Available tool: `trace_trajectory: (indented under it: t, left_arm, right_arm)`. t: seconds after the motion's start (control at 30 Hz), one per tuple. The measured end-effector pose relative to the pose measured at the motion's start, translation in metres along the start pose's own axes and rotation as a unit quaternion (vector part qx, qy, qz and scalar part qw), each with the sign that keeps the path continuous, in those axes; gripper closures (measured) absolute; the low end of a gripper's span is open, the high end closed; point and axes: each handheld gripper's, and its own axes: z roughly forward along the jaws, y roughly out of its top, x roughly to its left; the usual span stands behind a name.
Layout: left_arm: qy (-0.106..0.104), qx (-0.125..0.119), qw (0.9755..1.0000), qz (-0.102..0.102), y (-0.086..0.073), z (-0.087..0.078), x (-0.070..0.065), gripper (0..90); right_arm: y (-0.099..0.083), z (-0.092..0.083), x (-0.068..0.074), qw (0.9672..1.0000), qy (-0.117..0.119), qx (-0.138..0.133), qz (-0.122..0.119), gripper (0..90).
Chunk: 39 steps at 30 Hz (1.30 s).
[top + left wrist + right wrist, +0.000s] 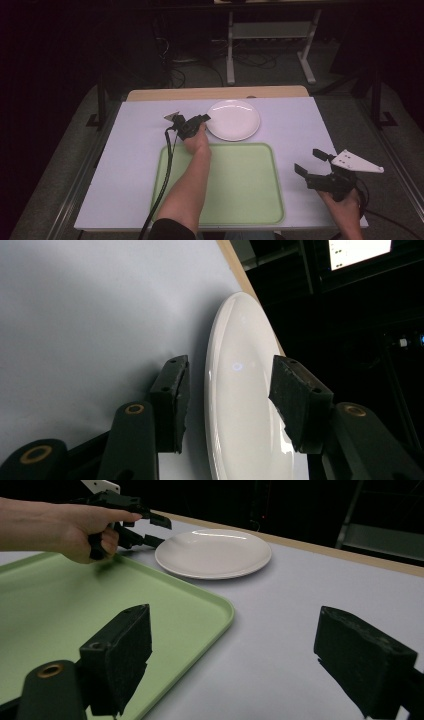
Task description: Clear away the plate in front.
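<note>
A white round plate (234,120) lies on the pale table, just beyond a light green tray (240,185). My left gripper (202,120) reaches over the tray's far left corner to the plate's left edge. In the left gripper view the plate (240,405) stands edge-on between the two jaws of the left gripper (227,385). A gap shows between the left pad (172,400) and the rim, so the gripper is open around the rim. My right gripper (312,162) hovers open at the table's right, holding nothing. From there I see the plate (215,552), the tray (75,605) and the left gripper (150,530).
The table (295,130) has a wooden strip along its far edge (215,93). A metal frame stand (270,45) is on the dark floor behind. A black cable (165,170) trails from the left gripper across the tray's left side.
</note>
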Motion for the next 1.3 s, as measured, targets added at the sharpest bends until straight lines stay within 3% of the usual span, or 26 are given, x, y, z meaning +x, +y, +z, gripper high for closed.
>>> trace_trajectory:
  t: [0.77, 1.07, 1.3]
  left_arm:
    - [0.011, 0.010, 0.9999, -0.004, -0.012, 0.009, -0.004, 58.7]
    - [0.027, 0.015, 0.9995, -0.001, -0.012, 0.012, -0.008, 61.3]
    - [0.037, 0.013, 0.9992, 0.005, -0.013, 0.012, -0.008, 68.4]
  right_arm:
    - [0.000, -0.001, -0.001, 1.0000, 0.000, -0.003, 0.001, 14.4]
    - [0.001, -0.002, -0.001, 1.0000, 0.001, -0.004, 0.003, 14.4]
    - [0.001, -0.002, -0.002, 1.0000, 0.002, -0.005, 0.003, 14.4]
